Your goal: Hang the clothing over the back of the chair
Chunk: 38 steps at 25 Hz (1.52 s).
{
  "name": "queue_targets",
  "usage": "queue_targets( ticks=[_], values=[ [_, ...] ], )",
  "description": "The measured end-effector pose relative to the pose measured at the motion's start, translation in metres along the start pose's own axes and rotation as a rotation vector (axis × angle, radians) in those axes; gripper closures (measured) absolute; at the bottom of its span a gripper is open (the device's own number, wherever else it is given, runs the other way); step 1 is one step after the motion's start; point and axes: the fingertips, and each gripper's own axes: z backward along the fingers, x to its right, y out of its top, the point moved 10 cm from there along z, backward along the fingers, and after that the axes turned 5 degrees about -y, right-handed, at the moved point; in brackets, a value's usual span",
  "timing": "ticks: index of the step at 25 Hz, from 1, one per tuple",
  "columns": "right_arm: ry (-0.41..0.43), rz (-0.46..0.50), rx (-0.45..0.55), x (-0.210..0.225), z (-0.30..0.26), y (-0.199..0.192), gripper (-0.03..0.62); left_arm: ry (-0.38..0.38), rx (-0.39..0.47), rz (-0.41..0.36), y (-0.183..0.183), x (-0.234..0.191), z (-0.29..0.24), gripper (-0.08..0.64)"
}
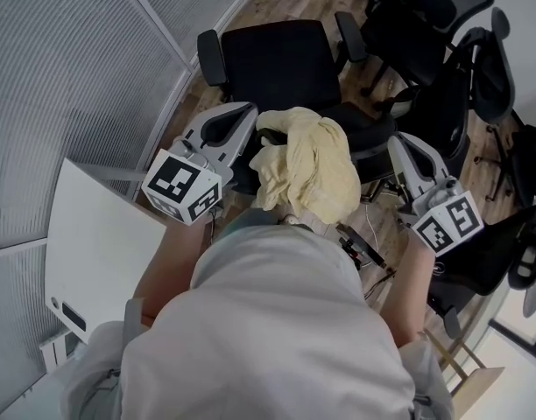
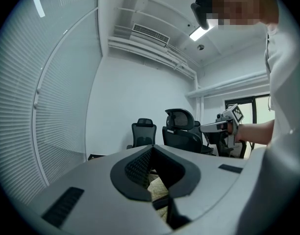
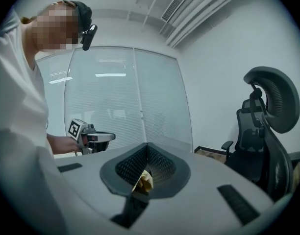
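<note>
A pale yellow piece of clothing (image 1: pixel 307 164) hangs bunched between my two grippers, above the back (image 1: pixel 373 134) of a black office chair whose seat (image 1: pixel 277 59) lies beyond it. At the cloth's left edge is my left gripper (image 1: pixel 253 128), shut on a fold; the left gripper view shows yellow fabric (image 2: pixel 157 187) between its jaws. My right gripper (image 1: pixel 397 147) is at the cloth's right side, also shut, and a small bit of yellow fabric (image 3: pixel 144 180) is pinched in it in the right gripper view. Both grippers point about level and face each other.
Several more black office chairs (image 1: pixel 443 24) crowd the right side. A white table (image 1: pixel 93 252) stands at the left beside a glass wall with blinds (image 1: pixel 67 77). A cable and small parts (image 1: pixel 360 248) lie on the wooden floor near the person's body.
</note>
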Motion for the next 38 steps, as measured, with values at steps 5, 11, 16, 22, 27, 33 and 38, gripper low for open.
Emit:
queue_targets(
  ticks=[5, 11, 16, 22, 27, 33, 38],
  values=[
    [-0.054, 0.011, 0.005, 0.0, 0.003, -0.002, 0.571, 0.002, -0.004, 0.004, -0.003, 0.001, 0.006, 0.546],
    [-0.053, -0.094, 0.118, 0.001, 0.013, 0.001, 0.571, 0.054, 0.027, 0.016, -0.003, 0.003, 0.01, 0.546],
    [-0.102, -0.068, 0.202, -0.004, 0.017, 0.01, 0.571, 0.076, 0.045, 0.0, 0.004, 0.007, 0.015, 0.546],
    [-0.131, -0.023, 0.218, -0.008, 0.012, 0.018, 0.571, 0.054, 0.063, -0.015, 0.015, 0.015, 0.012, 0.546],
    [-0.147, -0.002, 0.212, -0.011, 0.007, 0.021, 0.571, 0.045, 0.068, -0.025, 0.02, 0.016, 0.011, 0.546],
    [-0.165, 0.029, 0.244, -0.014, 0.008, 0.027, 0.571, 0.047, 0.071, -0.035, 0.023, 0.016, 0.011, 0.546],
    [-0.162, 0.039, 0.248, -0.016, 0.009, 0.028, 0.571, 0.047, 0.074, -0.041, 0.025, 0.016, 0.011, 0.546]
  ],
)
